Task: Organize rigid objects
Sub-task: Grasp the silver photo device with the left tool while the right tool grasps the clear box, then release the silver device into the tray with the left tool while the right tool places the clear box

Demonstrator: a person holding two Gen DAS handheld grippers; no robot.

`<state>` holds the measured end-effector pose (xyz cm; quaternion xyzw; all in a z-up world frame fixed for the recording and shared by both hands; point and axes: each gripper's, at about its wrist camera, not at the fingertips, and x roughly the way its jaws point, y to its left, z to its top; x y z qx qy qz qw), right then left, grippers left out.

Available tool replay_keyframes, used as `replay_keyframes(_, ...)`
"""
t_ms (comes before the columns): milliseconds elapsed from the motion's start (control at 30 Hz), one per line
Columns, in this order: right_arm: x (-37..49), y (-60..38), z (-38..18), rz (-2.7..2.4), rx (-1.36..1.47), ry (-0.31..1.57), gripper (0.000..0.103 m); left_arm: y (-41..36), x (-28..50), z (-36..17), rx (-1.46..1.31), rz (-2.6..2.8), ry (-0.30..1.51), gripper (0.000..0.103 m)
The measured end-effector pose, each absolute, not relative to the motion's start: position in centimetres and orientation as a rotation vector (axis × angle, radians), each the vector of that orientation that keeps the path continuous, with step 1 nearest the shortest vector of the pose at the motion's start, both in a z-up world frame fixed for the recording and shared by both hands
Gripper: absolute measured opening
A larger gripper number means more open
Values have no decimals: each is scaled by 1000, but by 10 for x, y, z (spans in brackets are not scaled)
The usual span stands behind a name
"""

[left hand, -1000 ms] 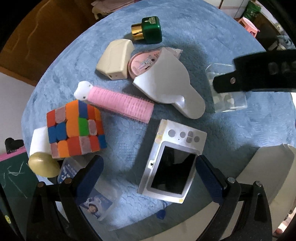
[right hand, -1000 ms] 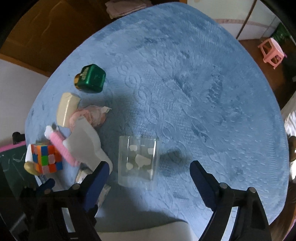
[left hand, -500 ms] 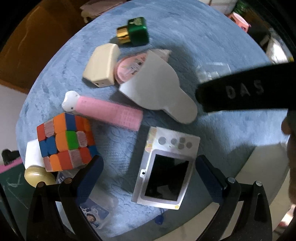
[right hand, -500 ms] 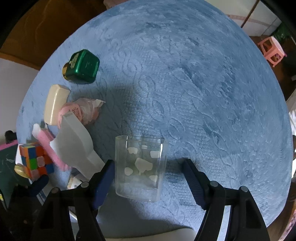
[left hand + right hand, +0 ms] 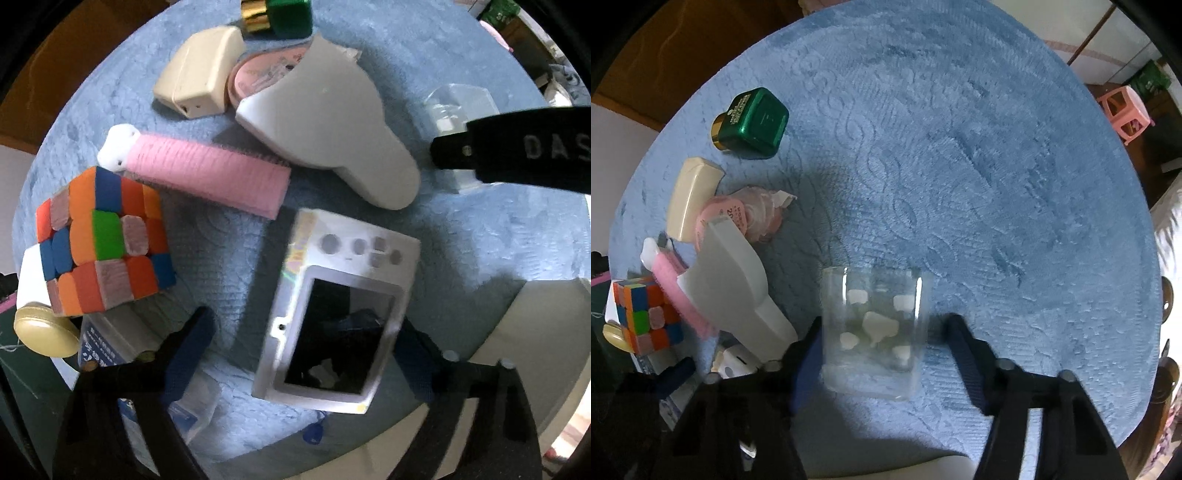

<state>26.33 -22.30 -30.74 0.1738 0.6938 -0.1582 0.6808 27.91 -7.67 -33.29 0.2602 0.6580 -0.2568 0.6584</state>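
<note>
Straddling a clear glass tumbler (image 5: 873, 332) lying on the blue table (image 5: 960, 166), the right gripper (image 5: 881, 354) is wide open, empty; glass looks slippery, fragile, so grip its side walls gently. Left gripper (image 5: 303, 354) open over a camera (image 5: 336, 317)

On the table (image 5: 498, 236), the camera (image 5: 332, 317) lies centre; cube (image 5: 103, 247) at nine o'clock, roller (image 5: 207, 173) at eleven, scoop (image 5: 332, 122) at twelve, glass (image 5: 458, 103) at two.
</note>
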Motion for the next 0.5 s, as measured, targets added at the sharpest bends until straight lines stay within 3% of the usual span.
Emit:
replay_keyframes(67, 264, -220, -307, -353, 379, 1555, 49, -77, 279, -329, 581, -593, 1481, 65)
replay_keyframes(100, 265, -220, -306, -350, 389, 1554, 49, -76, 281, -327, 583, -586, 1478, 63)
replay_keyframes(300, 262, -229, -297, -323, 466, 1515, 49, -62, 287, -326, 574, -532, 1463, 62)
replay_keyframes(500, 252, -240, -259, -288, 495, 1412, 49, -47, 295, -292, 518, -478, 1384, 62)
